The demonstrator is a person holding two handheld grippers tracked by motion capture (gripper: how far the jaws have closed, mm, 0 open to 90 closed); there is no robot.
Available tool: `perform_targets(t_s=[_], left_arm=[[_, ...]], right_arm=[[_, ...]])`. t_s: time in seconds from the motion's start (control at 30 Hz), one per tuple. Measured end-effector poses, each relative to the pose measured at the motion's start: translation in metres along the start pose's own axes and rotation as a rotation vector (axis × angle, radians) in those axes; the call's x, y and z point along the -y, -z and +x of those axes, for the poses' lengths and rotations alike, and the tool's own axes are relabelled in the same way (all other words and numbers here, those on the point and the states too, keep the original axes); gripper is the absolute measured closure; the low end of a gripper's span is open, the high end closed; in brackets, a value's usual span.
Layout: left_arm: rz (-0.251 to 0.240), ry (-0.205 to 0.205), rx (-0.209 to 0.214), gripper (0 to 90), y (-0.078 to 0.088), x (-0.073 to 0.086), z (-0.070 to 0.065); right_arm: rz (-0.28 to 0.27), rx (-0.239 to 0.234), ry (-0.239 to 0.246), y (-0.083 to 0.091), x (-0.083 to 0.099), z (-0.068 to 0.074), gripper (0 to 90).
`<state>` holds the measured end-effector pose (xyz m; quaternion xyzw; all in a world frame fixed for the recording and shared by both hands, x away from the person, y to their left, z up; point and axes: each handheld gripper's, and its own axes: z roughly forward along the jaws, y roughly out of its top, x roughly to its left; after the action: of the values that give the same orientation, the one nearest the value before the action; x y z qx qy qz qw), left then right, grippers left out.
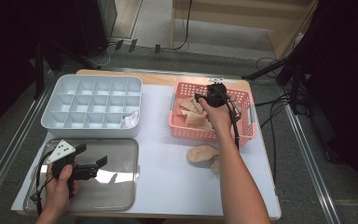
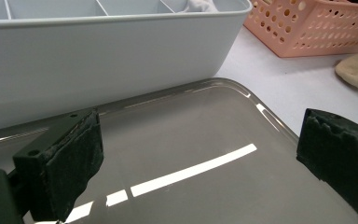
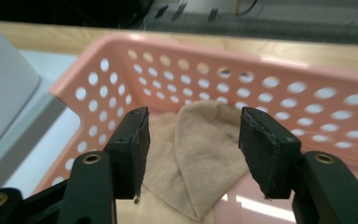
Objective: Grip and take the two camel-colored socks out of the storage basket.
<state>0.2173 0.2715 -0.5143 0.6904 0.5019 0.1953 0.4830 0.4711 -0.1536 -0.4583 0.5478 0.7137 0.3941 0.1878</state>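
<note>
A pink perforated basket (image 1: 212, 135) at the right of the table holds several beige cloths (image 1: 191, 112). My right gripper (image 1: 205, 98) reaches down into it. In the right gripper view its jaws (image 3: 193, 135) stand open on either side of a folded beige cloth (image 3: 200, 154), with the pads not pressing on it, and the basket wall (image 3: 261, 79) is behind. My left gripper (image 1: 93, 155) hovers open over a shiny metal tray (image 1: 116, 186) at the front left. Nothing lies between its jaws (image 2: 205, 140) above the tray (image 2: 168, 121).
A grey compartment box (image 1: 93, 100) stands at the back left, with a white cloth (image 1: 130, 120) in its near right cell. Two beige cloths (image 1: 201, 153) lie on the white mat in front of the basket. The box wall (image 2: 98, 56) is just beyond the tray.
</note>
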Motion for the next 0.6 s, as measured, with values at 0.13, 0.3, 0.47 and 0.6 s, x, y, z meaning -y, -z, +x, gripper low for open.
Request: perform_targets(t_s=[0.13,0.3,0.47,0.6], left_arm=[[0.000,0.006,0.003,0.8,0.001,0.000,0.001],[-0.001,0.007,0.009,0.8,0.001,0.000,0.001],[0.002,0.007,0.010,0.8,-0.001,-0.001,0.003],[0.001,0.009,0.013,0.8,-0.002,-0.001,0.002]], right_arm=[[0.066,-0.010,-0.007,-0.017,0.002,0.000,41.1],[0.120,-0.037,-0.082,-0.033,-0.002,-0.002,36.6],[0.166,-0.051,-0.067,-0.048,-0.001,0.008,21.1],[0.246,0.017,0.015,-0.063,0.004,0.018,14.8]])
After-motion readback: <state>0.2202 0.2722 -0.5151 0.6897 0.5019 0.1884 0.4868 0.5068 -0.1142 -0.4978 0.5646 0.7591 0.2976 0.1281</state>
